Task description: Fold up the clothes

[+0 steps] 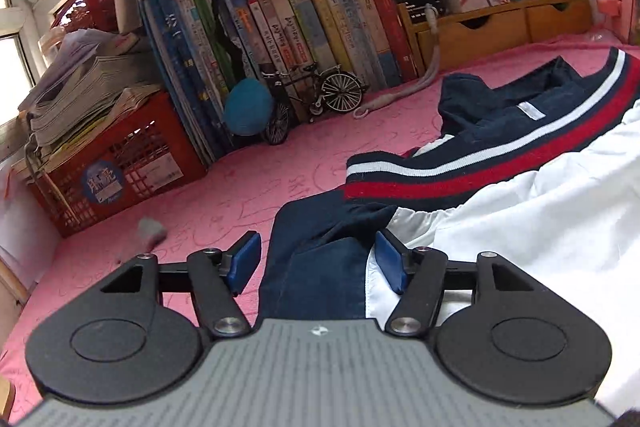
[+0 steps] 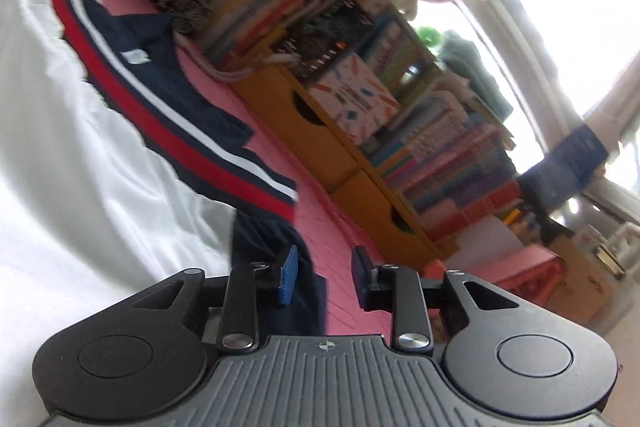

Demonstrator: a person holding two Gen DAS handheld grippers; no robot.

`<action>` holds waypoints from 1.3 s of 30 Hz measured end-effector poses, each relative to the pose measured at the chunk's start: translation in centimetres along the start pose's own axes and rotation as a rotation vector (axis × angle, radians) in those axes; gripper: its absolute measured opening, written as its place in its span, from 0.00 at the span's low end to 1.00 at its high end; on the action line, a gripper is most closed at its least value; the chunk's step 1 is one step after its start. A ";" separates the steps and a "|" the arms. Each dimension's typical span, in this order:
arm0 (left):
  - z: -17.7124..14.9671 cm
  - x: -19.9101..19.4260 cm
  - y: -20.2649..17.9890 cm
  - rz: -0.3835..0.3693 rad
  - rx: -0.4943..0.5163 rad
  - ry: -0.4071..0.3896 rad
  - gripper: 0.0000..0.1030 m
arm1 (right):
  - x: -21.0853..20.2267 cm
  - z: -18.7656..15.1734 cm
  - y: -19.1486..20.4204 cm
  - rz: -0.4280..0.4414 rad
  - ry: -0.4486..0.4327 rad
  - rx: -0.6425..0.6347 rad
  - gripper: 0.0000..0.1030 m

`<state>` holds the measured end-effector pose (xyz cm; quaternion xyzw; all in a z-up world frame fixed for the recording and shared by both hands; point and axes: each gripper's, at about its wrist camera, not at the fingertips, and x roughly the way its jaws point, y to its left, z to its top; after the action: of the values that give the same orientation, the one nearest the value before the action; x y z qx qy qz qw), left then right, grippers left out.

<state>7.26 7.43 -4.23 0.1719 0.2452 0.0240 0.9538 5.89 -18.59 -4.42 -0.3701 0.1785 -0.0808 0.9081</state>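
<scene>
Two grippers worked one garment, a white and navy jacket with a red, white and navy ribbed collar, lying on a pink bedspread.

Left wrist view, left to right. A red crate stacked with papers sat at mid left, and a row of books ran across the top. At lower centre the left gripper was spread wide, holding nothing. A navy sleeve ran up between its blue pads. The left pad stood over bare pink cloth. The right pad sat at the seam where navy met white. Whether the pads touched the fabric could not be told. The white body filled the right of the frame, with the collar arcing to the upper right.

Right wrist view, left to right. This frame was tilted and blurred. The white body filled the left, and the collar ran from upper left toward centre. At lower centre the right gripper was also released, gripping nothing. Navy fabric lay under and just beside its left pad. Pink bedspread showed between the pads. Wooden drawers and books ran diagonally to the right.

Judgement: the jacket lay spread out, collar open, not in a folded bundle. Both grippers looked poised at its opposite navy sides. A grasp would call for closing on the cloth edge, clear of the bedspread.
</scene>
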 end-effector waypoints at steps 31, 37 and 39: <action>8.3 5.2 -11.6 -0.458 0.004 0.078 0.24 | -16.2 0.7 7.2 0.455 0.009 0.653 0.24; 9.8 4.2 -11.0 -0.430 -0.024 0.097 0.24 | -16.5 0.4 7.4 0.451 -0.012 0.654 0.24; 9.6 2.0 -10.0 -0.474 -0.015 0.085 0.24 | -16.5 0.3 7.3 0.454 -0.014 0.663 0.24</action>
<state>13.19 -4.75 -0.69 0.1012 0.3186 -0.1913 0.9229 -9.11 -8.58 -5.01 -0.0088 0.2141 0.0713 0.9742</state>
